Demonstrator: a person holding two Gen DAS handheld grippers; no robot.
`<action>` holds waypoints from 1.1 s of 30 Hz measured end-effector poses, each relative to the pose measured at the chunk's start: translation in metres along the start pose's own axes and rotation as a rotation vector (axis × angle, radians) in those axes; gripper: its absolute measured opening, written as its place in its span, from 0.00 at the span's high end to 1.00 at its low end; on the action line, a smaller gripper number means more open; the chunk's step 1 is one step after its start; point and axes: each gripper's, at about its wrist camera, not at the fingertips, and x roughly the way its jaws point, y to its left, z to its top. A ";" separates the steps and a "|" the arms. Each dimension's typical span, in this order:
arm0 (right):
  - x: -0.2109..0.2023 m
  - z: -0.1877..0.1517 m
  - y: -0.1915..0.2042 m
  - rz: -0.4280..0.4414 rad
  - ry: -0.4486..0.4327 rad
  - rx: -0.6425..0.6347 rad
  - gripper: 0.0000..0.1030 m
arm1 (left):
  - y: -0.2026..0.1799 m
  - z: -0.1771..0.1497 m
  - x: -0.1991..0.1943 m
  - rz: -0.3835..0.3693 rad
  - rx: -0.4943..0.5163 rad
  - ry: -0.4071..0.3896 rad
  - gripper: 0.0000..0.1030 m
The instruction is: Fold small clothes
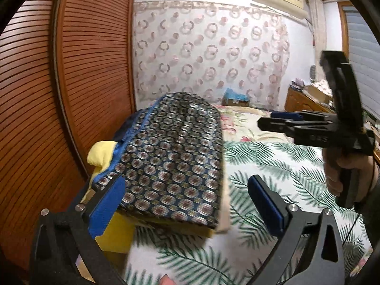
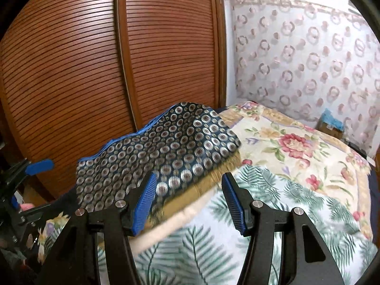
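Both sets of tongs stand released above a bed (image 1: pixel 273 166) spread with a palm-leaf sheet, nothing between either pair of blue pads. The left tongs (image 1: pixel 186 204) gape wide just in front of a folded navy garment with a ring print (image 1: pixel 175 156), which lies on top of a stack at the bed's edge, beside the slatted wooden wardrobe doors (image 1: pixel 90 59). Under it show a yellow cloth (image 1: pixel 102 156) and a beige layer, the lowest edges blurred. The right tongs (image 2: pixel 187 204) hang half-parted over the same pile's near corner, and appear in the left view held by a hand (image 1: pixel 344 171) well off to the side.

The top piece looks already folded, so the step in hand is likely leaving the pile and going for the next garment. Doing it well means keeping the pads clear of the blue-piped hem, so the fold is not dragged open.
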 end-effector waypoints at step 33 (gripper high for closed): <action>-0.319 -0.140 0.083 -0.458 -0.199 0.249 0.15 | -0.138 -0.004 -0.090 -0.212 0.093 -0.105 0.01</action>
